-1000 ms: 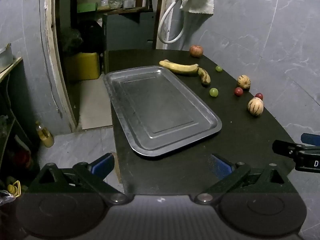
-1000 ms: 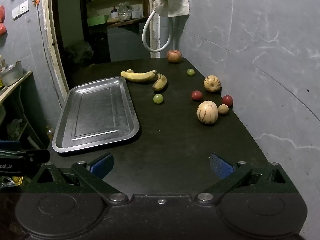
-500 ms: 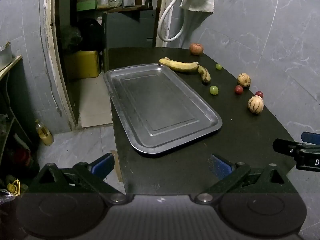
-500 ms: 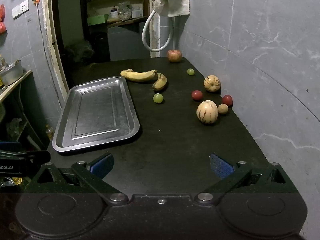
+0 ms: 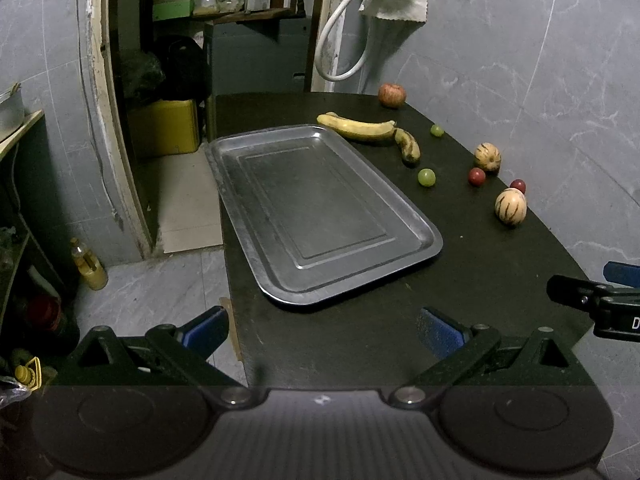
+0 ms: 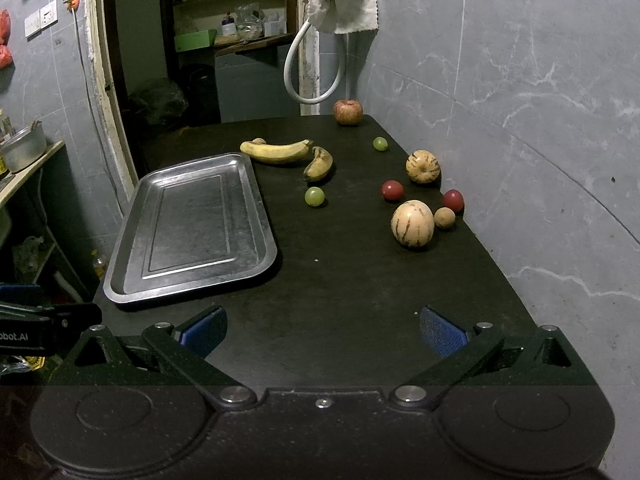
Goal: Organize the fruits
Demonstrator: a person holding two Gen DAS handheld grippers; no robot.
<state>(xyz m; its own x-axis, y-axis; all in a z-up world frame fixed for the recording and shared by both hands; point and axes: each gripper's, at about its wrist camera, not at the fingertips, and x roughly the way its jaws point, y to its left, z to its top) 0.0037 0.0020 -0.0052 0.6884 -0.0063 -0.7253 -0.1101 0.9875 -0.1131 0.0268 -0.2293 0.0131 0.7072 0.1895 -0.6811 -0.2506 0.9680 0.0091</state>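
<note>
A bare steel tray [image 5: 320, 208] [image 6: 192, 232] lies on the left of the black table [image 6: 352, 288]. Beyond and right of it lie a long banana [image 6: 276, 151], a short spotted banana [image 6: 319, 164], an apple [image 6: 348, 112], two green grapes [image 6: 314, 196] [image 6: 380, 143], two striped melons [image 6: 412, 223] [image 6: 423, 166], two red fruits [image 6: 391, 190] [image 6: 453, 199] and a small brown fruit [image 6: 444, 217]. My left gripper [image 5: 320, 330] hangs open over the table's near edge, in front of the tray. My right gripper [image 6: 322, 328] is open and holds nothing, well short of the fruits.
A grey marbled wall [image 6: 520, 120] borders the table on the right. A white hose [image 6: 312, 72] and a cloth [image 6: 344, 0] hang at the far end. To the left is a drop to the floor [image 5: 160, 280], with a bottle [image 5: 90, 268] and a yellow container [image 5: 168, 126].
The left gripper's view has drifted slightly, so the tray and fruits sit a little higher in frame. The right gripper's view is nearly unchanged. Both grippers stayed open.
</note>
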